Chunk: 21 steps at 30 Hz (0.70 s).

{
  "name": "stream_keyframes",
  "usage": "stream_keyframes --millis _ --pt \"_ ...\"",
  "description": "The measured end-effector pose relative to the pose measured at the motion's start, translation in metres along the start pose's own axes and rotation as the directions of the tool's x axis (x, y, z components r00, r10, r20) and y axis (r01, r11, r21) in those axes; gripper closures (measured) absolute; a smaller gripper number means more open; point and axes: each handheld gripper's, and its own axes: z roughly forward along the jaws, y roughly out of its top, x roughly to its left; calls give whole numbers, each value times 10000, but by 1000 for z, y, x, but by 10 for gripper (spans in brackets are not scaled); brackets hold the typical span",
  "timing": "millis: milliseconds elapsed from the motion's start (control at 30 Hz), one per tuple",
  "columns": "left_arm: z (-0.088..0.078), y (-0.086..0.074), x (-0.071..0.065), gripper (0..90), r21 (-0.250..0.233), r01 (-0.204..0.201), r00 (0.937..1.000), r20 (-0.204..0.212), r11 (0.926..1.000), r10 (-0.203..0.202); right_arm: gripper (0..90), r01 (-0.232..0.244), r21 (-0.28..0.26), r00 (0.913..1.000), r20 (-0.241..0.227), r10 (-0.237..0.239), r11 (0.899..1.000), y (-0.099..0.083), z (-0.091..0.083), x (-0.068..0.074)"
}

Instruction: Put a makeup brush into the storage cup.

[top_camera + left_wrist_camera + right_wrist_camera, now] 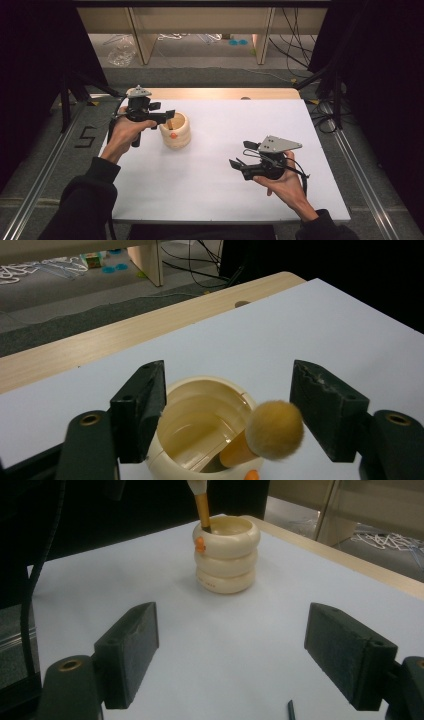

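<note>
brush [274,430] stands in cream holder [200,432], both grippers [227,410] [232,652] spread apart.

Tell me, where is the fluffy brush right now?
The fluffy brush stands in the cream ringed pot on the left part of the white table, its fluffy head up between the open jaws of the left gripper.

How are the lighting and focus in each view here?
High view: white table brightly lit, surroundings nearly black, everything fairly sharp. Left gripper view: brush head soft and blurred up close, cream holder clearer. Right gripper view: holder sharp, casting a faint shadow; no glare.
</note>
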Motion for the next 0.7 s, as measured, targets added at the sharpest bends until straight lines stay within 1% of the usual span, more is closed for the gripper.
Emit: stream_keyframes --millis 67,100,133,167,200,233,267,300,333,367,467,533,567,600,667,700 --pt "-4 0 -2 283 9 28 10000 -18 10000 -28 229 7 8 10000 48 -7 10000 0 0 0" --pt "-7 0 -2 276 -70 -93 10000 12 9999 93 229 19 2 10000 45 -19 10000 0 0 0" --pt "-9 0 -3 273 -74 -54 10000 -61 10000 53 229 13 -4 10000 38 -13 10000 0 0 0" --pt "-12 0 -3 272 -180 -159 9999 20 9997 160 229 14 -1 10000 39 -14 10000 0 0 0" --pt "-14 0 -4 272 -208 -24 10000 57 9998 26 229 12 0 10000 39 -12 10000 0 0 0" --pt "-17 1 -5 271 -276 -104 9999 63 9996 106 229 2 0 10000 34 -2 10000 0 0 0" --pt "-20 1 -6 270 -334 -39 10000 75 9994 41 229 -10 5 10000 39 10 10000 0 0 0" --pt "-23 1 -6 271 -347 -160 9998 79 9993 163 229 -20 -60 10000 32 20 10000 0 0 0" --pt "-24 1 -7 271 -382 -86 9999 133 9992 91 229 -21 3 10000 38 21 10000 0 0 0" --pt "-27 1 -8 271 -394 -70 9999 140 9992 76 228 19 -57 10000 77 -19 10000 0 0 0" --pt "-33 -2 -12 273 -481 -155 9995 270 9987 168 227 -9 -117 9999 139 11 9999 0 0 -1" --pt "-37 -4 -15 273 -527 -164 9995 264 9985 178 227 -17 -122 9998 178 19 9999 0 0 -1" --pt "-38 -5 -16 273 -563 -44 9994 331 9984 63 227 -5 -138 9998 197 8 9999 0 0 -1" --pt "-41 -6 -17 273 -599 -106 9992 385 9981 130 227 -9 -139 9998 195 12 9999 0 0 -1" --pt "-44 -7 -19 271 -656 -139 9992 362 9977 163 227 -4 -128 9998 179 6 9999 0 0 -1" --pt "-46 -9 -20 270 -680 -44 9993 359 9977 69 227 -2 -126 9998 191 4 9999 0 0 -1"
